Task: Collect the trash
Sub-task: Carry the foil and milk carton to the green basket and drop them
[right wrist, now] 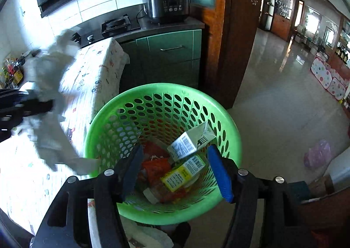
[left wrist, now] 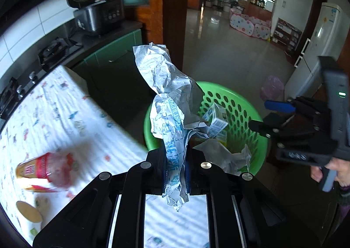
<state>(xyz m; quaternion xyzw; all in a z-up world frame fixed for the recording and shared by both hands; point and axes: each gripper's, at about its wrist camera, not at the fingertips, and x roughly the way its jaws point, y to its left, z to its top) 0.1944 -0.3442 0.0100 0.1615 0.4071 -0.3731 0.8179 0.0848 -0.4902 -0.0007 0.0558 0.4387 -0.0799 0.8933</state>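
Your left gripper is clamped on the crumpled paper wrapper, pads pinching its lower twist while the loose bulk stands above the jaws. That low pinch keeps the sheet bunched; it likely needs to pass the rim before you let go. The wrapper sits just short of the green basket, on the table side of its rim, not yet over the opening.

Your right gripper hangs spread over the basket mouth with nothing between its blue pads. Below it, inside the basket: a white carton tipped against the wall, a yellow box, orange packaging.

Away from the basket, on the patterned tablecloth, a red-labelled cup and a second paper cup wait uncollected.
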